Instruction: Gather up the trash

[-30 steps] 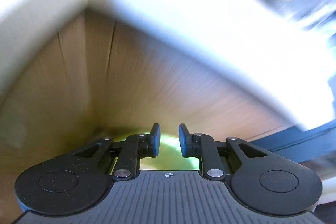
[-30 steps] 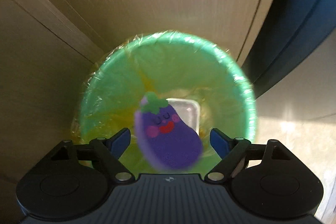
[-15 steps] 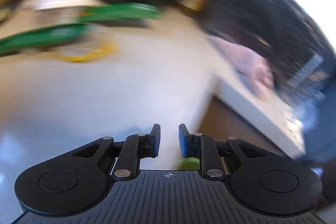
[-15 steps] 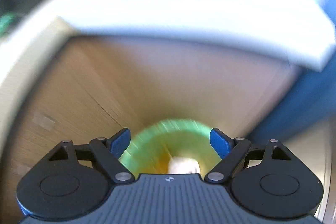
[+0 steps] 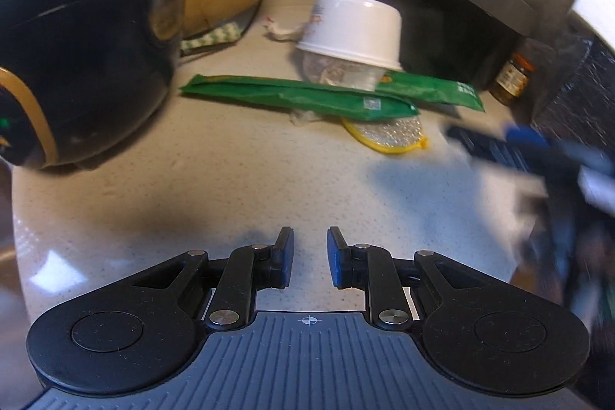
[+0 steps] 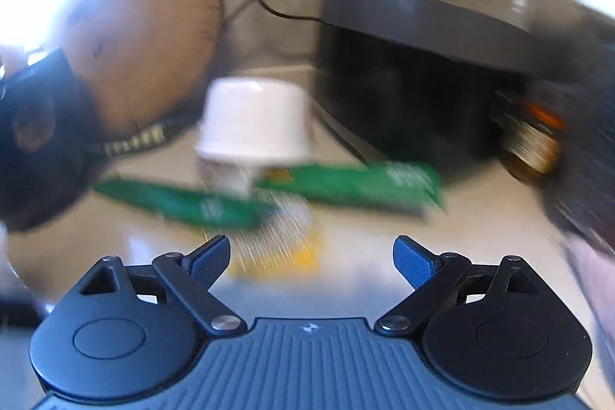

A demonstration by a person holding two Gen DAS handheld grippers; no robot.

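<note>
Both grippers empty, between pickups: left gripper (image 5: pixel 309 256) narrowly parted; right gripper (image 6: pixel 311 258), jaws just widened, wide open. Ahead lie long green plastic wrappers (image 5: pixel 300 95) under an upturned white paper cup (image 5: pixel 351 31). Next: reach forward, close on one.

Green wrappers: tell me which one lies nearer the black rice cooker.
The front green wrapper, whose left tip points toward the cooker; the other wrapper lies behind, rightward.
</note>
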